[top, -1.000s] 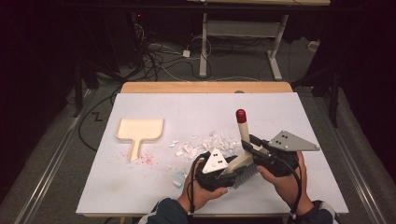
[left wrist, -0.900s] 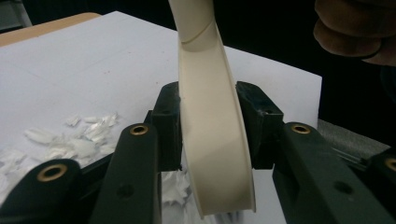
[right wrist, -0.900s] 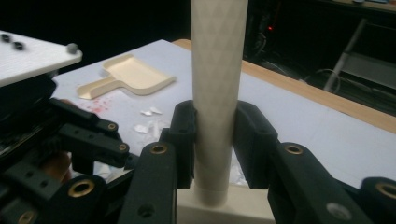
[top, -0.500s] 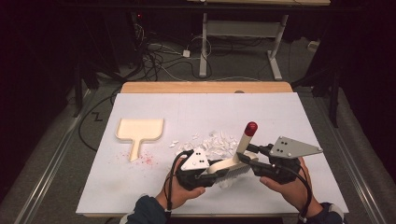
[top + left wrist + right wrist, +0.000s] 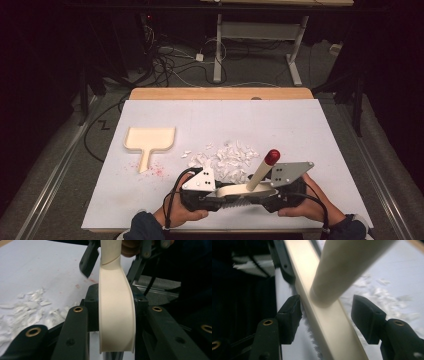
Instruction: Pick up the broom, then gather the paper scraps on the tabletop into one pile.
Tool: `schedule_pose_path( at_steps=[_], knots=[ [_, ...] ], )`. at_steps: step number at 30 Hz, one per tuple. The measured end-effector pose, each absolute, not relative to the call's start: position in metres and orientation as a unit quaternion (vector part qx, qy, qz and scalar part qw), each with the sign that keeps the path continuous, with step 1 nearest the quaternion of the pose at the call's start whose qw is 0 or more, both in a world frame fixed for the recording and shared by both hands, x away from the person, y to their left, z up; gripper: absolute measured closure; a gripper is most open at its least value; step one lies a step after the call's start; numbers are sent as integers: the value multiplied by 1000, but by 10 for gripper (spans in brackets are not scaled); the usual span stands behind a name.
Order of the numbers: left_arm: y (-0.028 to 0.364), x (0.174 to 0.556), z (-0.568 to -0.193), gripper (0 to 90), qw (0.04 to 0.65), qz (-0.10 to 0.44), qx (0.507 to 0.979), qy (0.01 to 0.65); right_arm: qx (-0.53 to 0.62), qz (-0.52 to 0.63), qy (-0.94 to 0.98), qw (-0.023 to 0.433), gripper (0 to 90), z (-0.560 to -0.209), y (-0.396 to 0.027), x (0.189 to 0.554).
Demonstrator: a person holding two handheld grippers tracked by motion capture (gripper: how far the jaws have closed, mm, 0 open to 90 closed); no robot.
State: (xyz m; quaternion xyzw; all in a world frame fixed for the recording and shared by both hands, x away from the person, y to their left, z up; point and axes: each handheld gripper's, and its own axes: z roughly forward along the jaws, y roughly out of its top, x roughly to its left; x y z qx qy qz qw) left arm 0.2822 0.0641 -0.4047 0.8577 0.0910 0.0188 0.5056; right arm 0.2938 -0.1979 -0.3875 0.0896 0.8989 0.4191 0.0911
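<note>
white table sheet (image 5: 300, 125), floor cables (image 5: 170, 65)

Brush at the table's near edge — scraps behind, dustpan left.
The brush (image 5: 243, 192) lies between both grippers; paper scraps (image 5: 225, 159) sit just behind it, the dustpan (image 5: 148, 141) well left on the table (image 5: 300, 120).

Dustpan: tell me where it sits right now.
In the high view the dustpan lies on the table's left side, apart from the white scraps to its right.
</note>
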Motion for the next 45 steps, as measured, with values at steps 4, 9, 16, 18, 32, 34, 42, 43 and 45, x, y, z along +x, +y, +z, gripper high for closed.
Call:
schedule_pose_path(
  at_steps=[4,9,16,18,32,34,42,43,45],
  knots=[
    [67,284,-405,649,518,0,852,81,74,414,905,57,510,-396,-194,295],
    [69,286,-406,624,527,-2,846,77,55,426,903,33,606,-397,-196,295],
    [77,285,-407,351,497,77,858,104,63,427,901,41,677,-394,-197,294],
    [84,281,-408,254,484,118,859,118,81,430,898,52,677,-391,-200,296],
    [176,264,-439,165,415,260,834,255,210,398,878,162,677,-386,-228,321],
    [190,261,-447,165,411,258,829,279,223,400,873,170,677,-386,-232,323],
    [214,248,-459,165,400,255,820,320,255,393,860,203,677,-379,-247,331],
    [214,248,-459,165,400,255,820,320,259,393,858,206,677,-379,-249,331],
    [217,246,-462,165,400,255,816,329,270,392,853,215,677,-377,-255,335]
  ],
)
